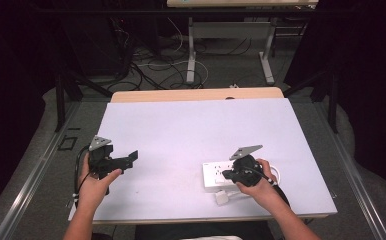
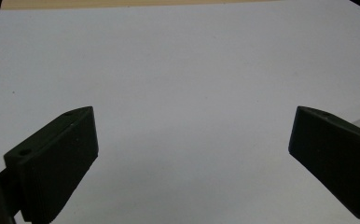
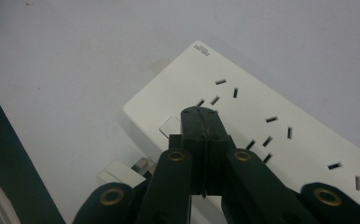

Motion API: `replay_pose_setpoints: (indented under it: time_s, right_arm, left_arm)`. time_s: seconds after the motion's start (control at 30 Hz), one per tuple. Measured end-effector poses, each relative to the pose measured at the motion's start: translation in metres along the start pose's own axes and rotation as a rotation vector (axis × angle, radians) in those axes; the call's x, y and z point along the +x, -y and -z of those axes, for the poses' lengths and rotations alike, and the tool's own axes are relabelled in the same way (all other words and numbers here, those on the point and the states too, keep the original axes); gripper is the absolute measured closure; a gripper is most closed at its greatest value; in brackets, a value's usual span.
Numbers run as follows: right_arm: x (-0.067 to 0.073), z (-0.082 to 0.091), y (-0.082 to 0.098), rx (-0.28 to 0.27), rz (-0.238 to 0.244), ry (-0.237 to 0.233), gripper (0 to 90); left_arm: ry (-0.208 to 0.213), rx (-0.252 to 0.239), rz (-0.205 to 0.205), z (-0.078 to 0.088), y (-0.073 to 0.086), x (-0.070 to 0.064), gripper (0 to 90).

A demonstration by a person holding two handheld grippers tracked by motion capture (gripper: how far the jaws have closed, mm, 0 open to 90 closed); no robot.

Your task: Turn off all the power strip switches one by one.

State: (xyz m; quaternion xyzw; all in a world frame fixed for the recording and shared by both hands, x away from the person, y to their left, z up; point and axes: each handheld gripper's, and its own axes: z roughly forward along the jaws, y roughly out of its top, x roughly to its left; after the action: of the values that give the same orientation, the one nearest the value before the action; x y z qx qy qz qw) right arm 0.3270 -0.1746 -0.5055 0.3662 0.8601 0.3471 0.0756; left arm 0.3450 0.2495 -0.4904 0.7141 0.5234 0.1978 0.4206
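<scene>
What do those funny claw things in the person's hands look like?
Both are black. The left gripper and the right gripper each carry a grey three-cornered plate on top. A black cable trails from each. Close up, the right one shows brass-coloured rings at its joints. The forearms are bare, no sleeves.

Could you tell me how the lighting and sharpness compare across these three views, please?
High view: table sheet bright, surroundings nearly black. Left gripper view: dim bluish cast, near jaws soft. Right gripper view: power strip sharp, right gripper jaws close and slightly blurred.
</scene>
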Motion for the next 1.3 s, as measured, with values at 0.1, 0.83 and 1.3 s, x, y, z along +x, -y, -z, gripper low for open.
replay_pose_setpoints:
  time_s: [0.1, 0.83, 1.3]
  right_arm:
    - [0.002, -0.003, -0.003, -0.01, 0.009, -0.001, 90.0]
    - [0.012, -0.021, -0.008, 0.029, 0.044, -0.027, 90.0]
    - [0.013, -0.028, -0.007, 0.051, 0.059, -0.034, 90.0]
  left_arm:
    - [0.001, 0.0, 0.001, 0.0, 0.0, 0.0, 1.3]
    - [0.001, 0.001, -0.002, 0.0, 0.0, 0.0, 1.3]
    - [-0.001, 0.0, -0.003, 0.0, 0.0, 0.0, 1.3]
